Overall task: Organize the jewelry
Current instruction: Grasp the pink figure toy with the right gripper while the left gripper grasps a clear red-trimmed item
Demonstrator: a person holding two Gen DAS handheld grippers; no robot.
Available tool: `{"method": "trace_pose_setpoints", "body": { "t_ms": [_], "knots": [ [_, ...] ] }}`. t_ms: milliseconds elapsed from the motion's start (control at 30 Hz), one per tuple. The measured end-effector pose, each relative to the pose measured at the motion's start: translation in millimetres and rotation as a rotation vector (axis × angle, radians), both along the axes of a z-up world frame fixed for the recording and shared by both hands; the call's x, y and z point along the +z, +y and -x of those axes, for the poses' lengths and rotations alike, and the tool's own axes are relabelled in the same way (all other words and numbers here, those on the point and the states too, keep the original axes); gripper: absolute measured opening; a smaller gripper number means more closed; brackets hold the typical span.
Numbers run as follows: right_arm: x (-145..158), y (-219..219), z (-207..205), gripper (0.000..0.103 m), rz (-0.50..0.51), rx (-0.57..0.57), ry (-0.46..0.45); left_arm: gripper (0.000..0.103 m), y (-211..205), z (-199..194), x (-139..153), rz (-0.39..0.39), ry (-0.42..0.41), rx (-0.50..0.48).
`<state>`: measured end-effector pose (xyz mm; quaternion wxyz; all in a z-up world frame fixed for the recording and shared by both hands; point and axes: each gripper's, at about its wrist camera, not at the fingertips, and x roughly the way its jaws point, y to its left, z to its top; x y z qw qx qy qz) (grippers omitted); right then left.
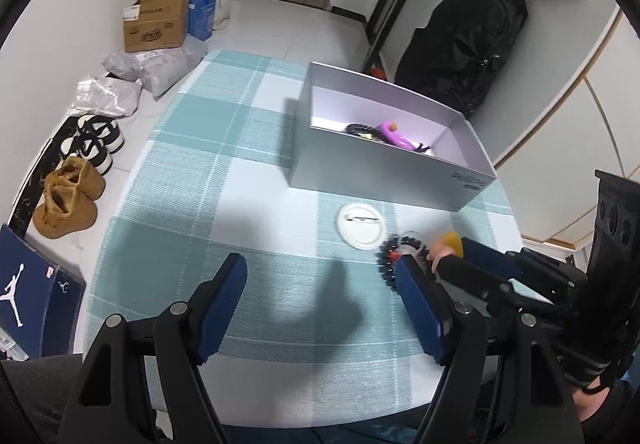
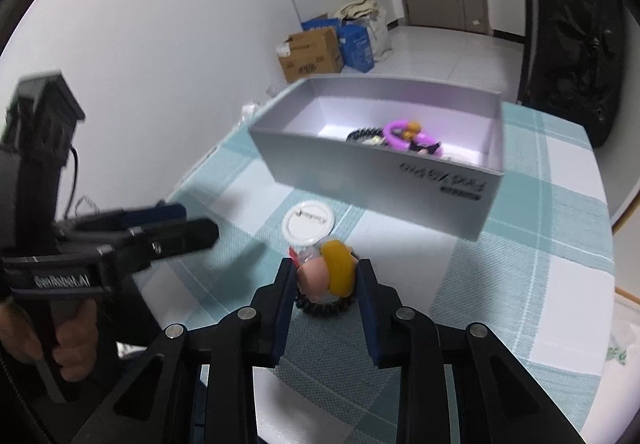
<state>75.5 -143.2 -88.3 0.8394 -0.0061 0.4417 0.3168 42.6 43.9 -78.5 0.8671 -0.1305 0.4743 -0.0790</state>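
A black coiled hair tie with a yellow-and-pink charm (image 2: 329, 280) lies on the checked tablecloth between the fingers of my right gripper (image 2: 326, 304), whose jaws stand around it with small gaps. It also shows in the left wrist view (image 1: 404, 250). A white round badge (image 1: 362, 226) lies just beyond it, seen too in the right wrist view (image 2: 307, 223). A grey box (image 1: 380, 172) holds a purple bracelet (image 1: 396, 136) and a black coiled tie (image 1: 360, 130). My left gripper (image 1: 320, 292) is open and empty above the cloth.
The table edge (image 1: 120, 244) drops to a floor with shoes (image 1: 68, 200), cardboard boxes (image 1: 158, 22) and plastic bags. A black bag (image 1: 460, 48) stands behind the grey box. A blue shoebox (image 1: 28, 292) lies at the lower left.
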Motion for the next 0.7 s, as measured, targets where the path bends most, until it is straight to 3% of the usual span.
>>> {"method": "trace_pose_setpoints", "body": {
  "t_ms": [233, 367, 533, 700],
  "knots": [
    [13, -27, -8, 0.029, -0.07, -0.077, 0.004, 0.073, -27, -7, -4, 0.007, 0.002, -0.093],
    [18, -43, -11, 0.029, -0.107, -0.112, 0.009, 0.072, -47, -12, -10, -0.059, 0.02, -0.152],
    [20, -54, -11, 0.029, -0.127, -0.133, 0.013, 0.072, -55, -18, -10, -0.042, 0.021, -0.182],
    [22, -61, -9, 0.029, -0.137, -0.14, 0.015, 0.058, -63, -19, -13, -0.076, 0.025, -0.166]
  ]
}}
